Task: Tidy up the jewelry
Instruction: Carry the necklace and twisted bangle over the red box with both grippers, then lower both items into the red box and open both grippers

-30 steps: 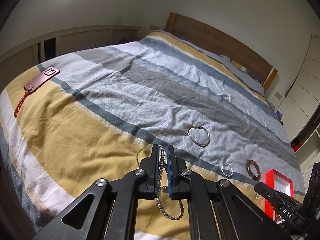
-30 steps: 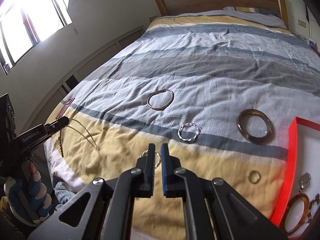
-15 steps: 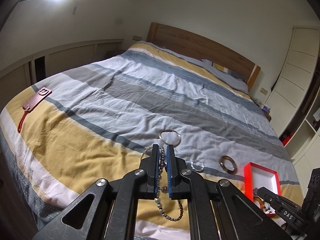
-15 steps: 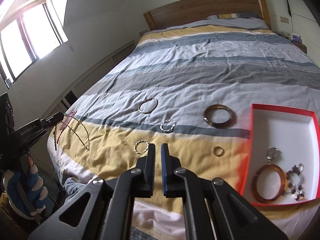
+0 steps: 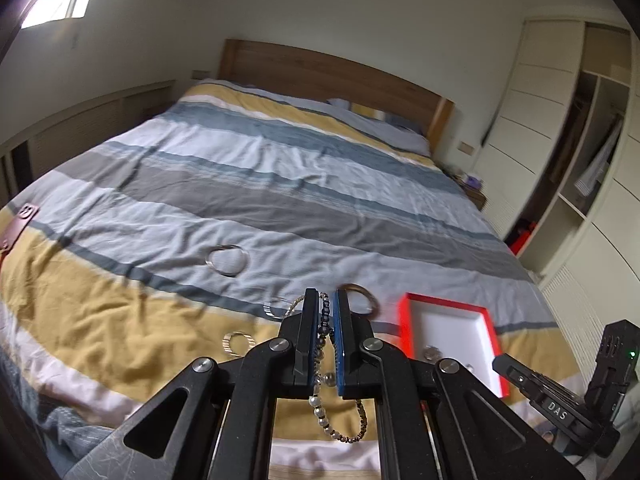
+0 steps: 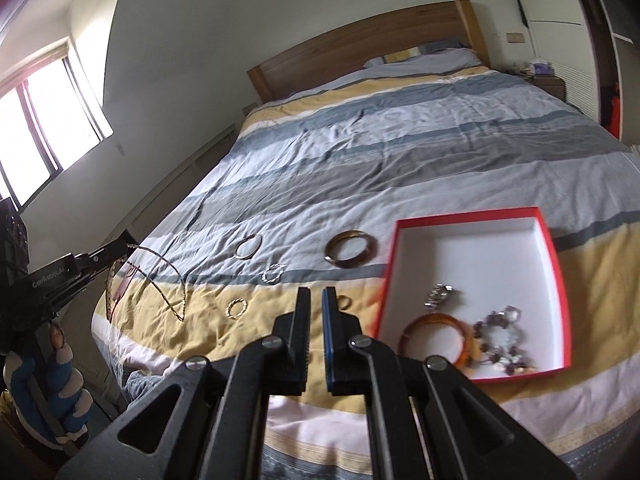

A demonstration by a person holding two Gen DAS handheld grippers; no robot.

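- Left wrist view: the left hand-held gripper (image 5: 328,320) pinched a beaded necklace (image 5: 325,420) between its pads, the strand drooping in a loop under the jaws, above the foot of the striped bed (image 5: 280,184).
- The necklace looked light, limp and free to swing; a pinch across several beads, as here, seemed safer than one on the thin chain, which could slip.
- In the right wrist view a gold chain (image 6: 168,280) also hung from that same gripper, trailing over the yellow stripe.
- The right hand-held gripper (image 6: 316,312) was pressed together with nothing between its pads.
- The red box (image 6: 558,280) lay on the bed just right of it, holding an amber bangle (image 6: 434,340), a purple bead bracelet (image 6: 500,340) and a silver piece (image 6: 438,294).
- Loose on the bedding, left of the box: a brown bangle (image 6: 352,248), a thin hoop (image 6: 248,246), a twisted silver ring (image 6: 274,273), a twisted gold ring (image 6: 237,308).
- The bangles looked rigid and smooth, best taken across the rim.
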